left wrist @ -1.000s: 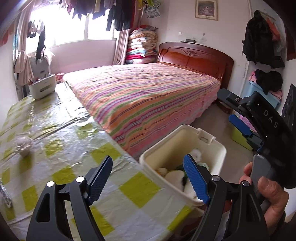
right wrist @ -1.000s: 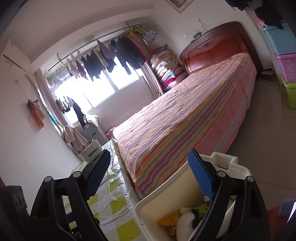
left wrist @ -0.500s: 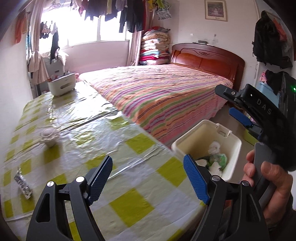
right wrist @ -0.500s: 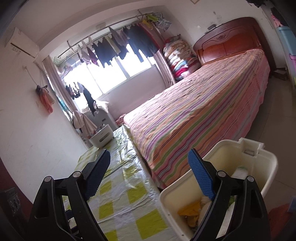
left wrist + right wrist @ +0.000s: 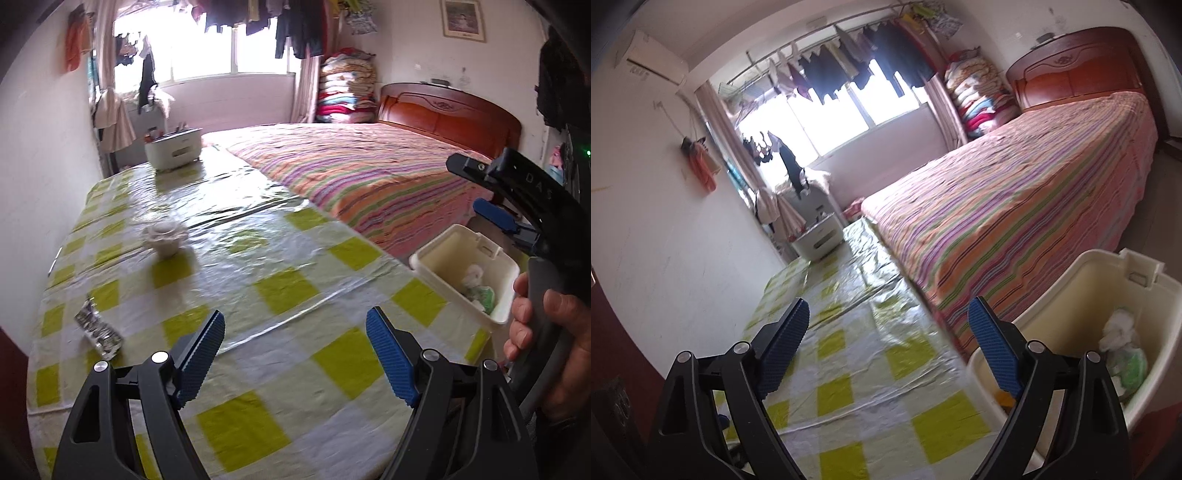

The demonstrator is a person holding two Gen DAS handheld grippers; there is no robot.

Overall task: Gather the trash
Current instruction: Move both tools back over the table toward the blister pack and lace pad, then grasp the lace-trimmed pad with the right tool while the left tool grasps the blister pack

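A cream trash bin (image 5: 439, 254) stands at the table's right edge beside the bed, with white and green trash (image 5: 478, 288) inside; it also shows in the right wrist view (image 5: 1082, 295). A silver foil wrapper (image 5: 98, 330) lies on the checked tablecloth at the left. A crumpled white paper cup (image 5: 164, 236) sits further back. My left gripper (image 5: 295, 354) is open and empty above the table's near part. My right gripper (image 5: 888, 350) is open and empty, held beside the bin; it also shows in the left wrist view (image 5: 495, 218).
The table (image 5: 288, 288) has a yellow-and-white checked cover under clear plastic. A white box (image 5: 173, 149) stands at its far end. A bed with a striped cover (image 5: 369, 173) runs along the table's right side. A wall borders the left.
Both grippers have swung left, away from the bin and over the table. The wrapper and the cup have come into the left wrist view. Both grippers stay open.
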